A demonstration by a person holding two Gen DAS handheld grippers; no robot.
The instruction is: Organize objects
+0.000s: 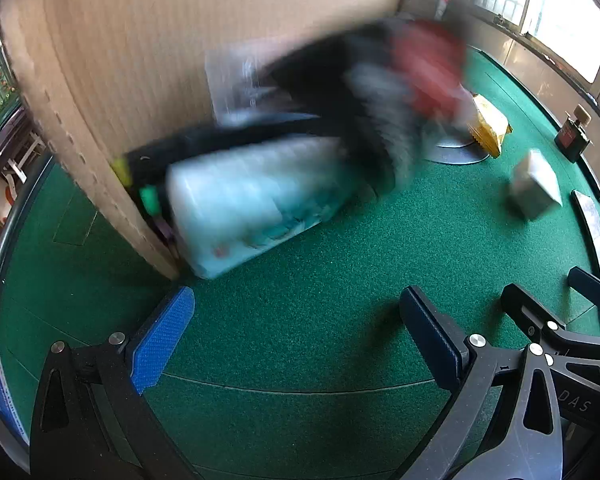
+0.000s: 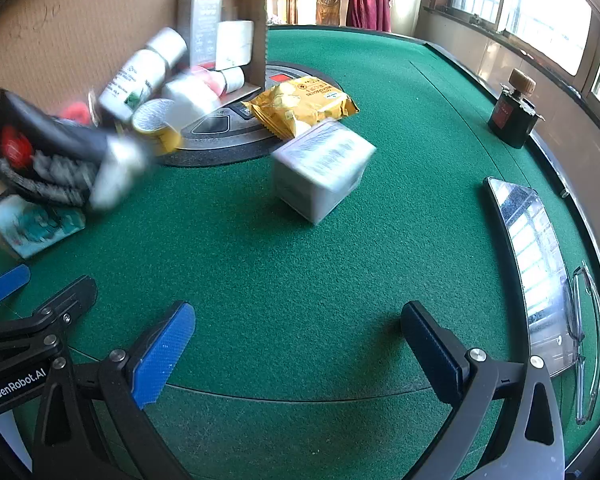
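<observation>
Both my grippers, left (image 1: 296, 336) and right (image 2: 296, 344), are spread wide holding nothing, and honestly that blurry pile (image 2: 140, 92) spilling from the cardboard box (image 2: 60, 20) could knock the white carton (image 2: 322, 168) around.

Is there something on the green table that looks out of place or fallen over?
Yes. A white bottle leans tilted amid a jumbled pile at the cardboard box, and a grey cube box sits askew alone on the felt. Motion blur hides finer detail.

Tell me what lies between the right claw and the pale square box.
Only bare green felt lies between the right claw and the pale square box, as the right wrist view shows.
</observation>
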